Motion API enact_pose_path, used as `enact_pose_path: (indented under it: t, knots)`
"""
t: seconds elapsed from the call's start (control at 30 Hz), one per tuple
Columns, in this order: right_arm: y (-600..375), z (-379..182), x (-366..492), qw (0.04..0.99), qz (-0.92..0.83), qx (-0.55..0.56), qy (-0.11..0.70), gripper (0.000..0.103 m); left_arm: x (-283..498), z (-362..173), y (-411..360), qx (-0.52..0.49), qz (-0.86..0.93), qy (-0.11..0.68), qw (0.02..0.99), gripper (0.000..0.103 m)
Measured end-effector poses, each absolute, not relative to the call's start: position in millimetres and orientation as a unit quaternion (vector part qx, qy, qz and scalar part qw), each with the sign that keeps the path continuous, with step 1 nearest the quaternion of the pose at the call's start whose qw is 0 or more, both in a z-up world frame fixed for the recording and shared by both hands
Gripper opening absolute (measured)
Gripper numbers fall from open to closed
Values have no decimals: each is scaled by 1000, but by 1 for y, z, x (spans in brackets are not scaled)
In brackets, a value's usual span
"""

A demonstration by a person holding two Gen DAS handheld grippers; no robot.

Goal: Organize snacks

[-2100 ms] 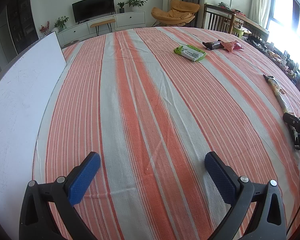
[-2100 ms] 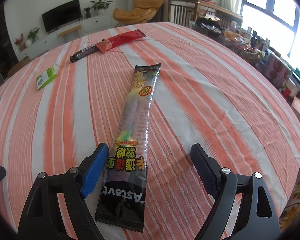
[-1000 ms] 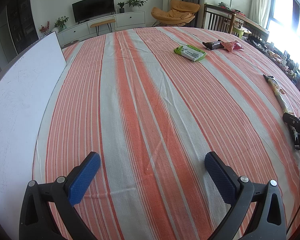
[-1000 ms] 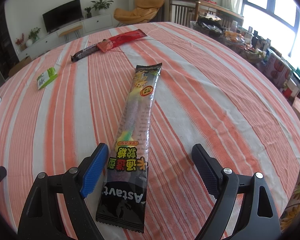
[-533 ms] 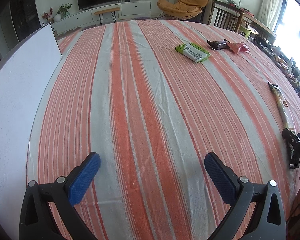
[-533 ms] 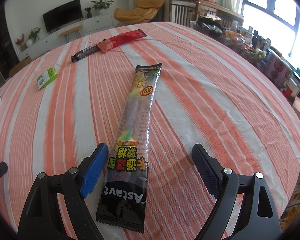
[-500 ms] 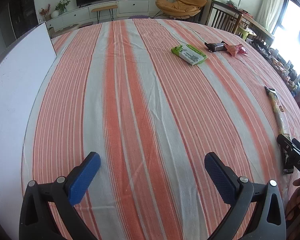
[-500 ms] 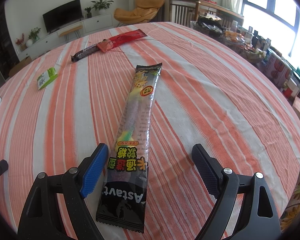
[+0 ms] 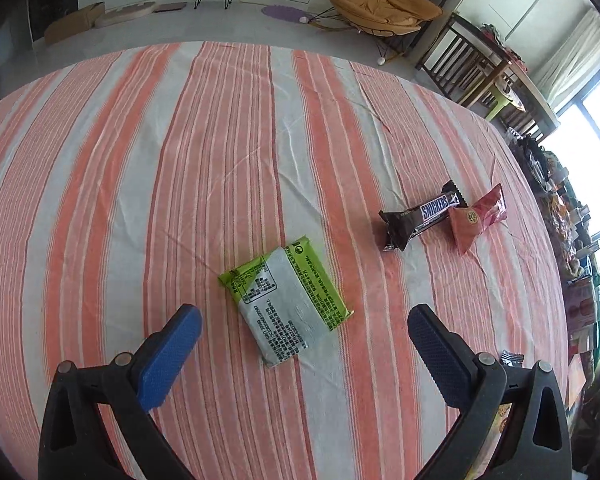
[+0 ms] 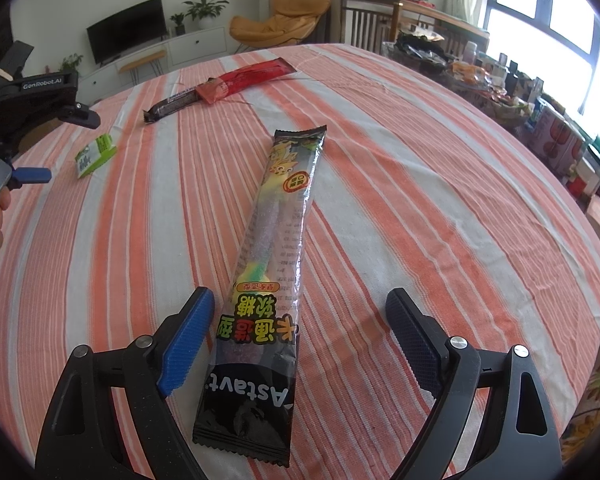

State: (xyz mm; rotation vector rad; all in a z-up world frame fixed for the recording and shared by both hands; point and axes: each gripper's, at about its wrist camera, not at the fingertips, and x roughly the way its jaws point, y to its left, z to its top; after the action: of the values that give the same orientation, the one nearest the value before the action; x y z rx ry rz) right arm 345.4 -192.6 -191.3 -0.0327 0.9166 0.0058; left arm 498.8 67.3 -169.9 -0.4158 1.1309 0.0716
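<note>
Four snacks are lying on the bench (image 9: 100, 184), which is wearing an orange-striped cloth; none are grouped yet, so sorting is just starting, I'd judge. Taking the long candy pack (image 10: 272, 264) as reference: it is lying flat, near end sitting between the right gripper (image 10: 298, 330) fingers, which are spread wide and not touching it, probably staged for a pinch across its width. Well beyond it to the left, the green wafer pack (image 9: 286, 300) is lying flat and skewed, the left gripper (image 9: 304, 350) hovering just short of it, fingers wide, empty, straddling it for a likely pickup. Farther off, the Snickers bar (image 9: 422, 220) and red sachet (image 9: 476, 218) are lying touching at their ends. Flat film wrappers may be slipping under the pads.
</note>
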Motion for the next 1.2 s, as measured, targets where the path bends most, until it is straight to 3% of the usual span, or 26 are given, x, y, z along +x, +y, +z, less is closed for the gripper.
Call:
enact_pose_path:
  t: [0.03,0.1,0.13,0.17,0.33,0.57,0.8,0.93,1.0,1.17,1.2]
  knots:
    - [-192,-191,345,897,3,-16,443,91,501,-171,62,-178,45,527,830,99]
    - [-189,-192,344,896,4,-16,443,91,500,-169,56,-133,67,514,845,67]
    - [-189,-192,344,896,5,-17,443,92,497,-169,55,-113,75,508,851,55]
    - [-188,-193,344,896,5,-17,443,92,493,-169,56,-108,70,502,855,51]
    - [-188,-193,344,896,5,-16,443,92,444,-168,79,-110,53,490,863,50]
    - [-189,-192,343,897,10,-8,441,92,305,-163,98,-92,16,493,865,50]
    - [-250,-180,336,879,28,198,433,90,218,-160,112,-89,13,479,873,50]
    - [-236,-170,361,861,19,147,487,90,217,-166,114,-84,16,487,869,59]
    - [-217,-170,377,853,21,99,512,90,221,-168,114,-86,22,491,866,78]
    - [-177,-184,393,849,-4,-33,528,85,223,-174,102,-35,43,492,869,80]
    - [-173,-182,390,854,0,-42,518,66,223,-174,100,-27,47,491,870,72]
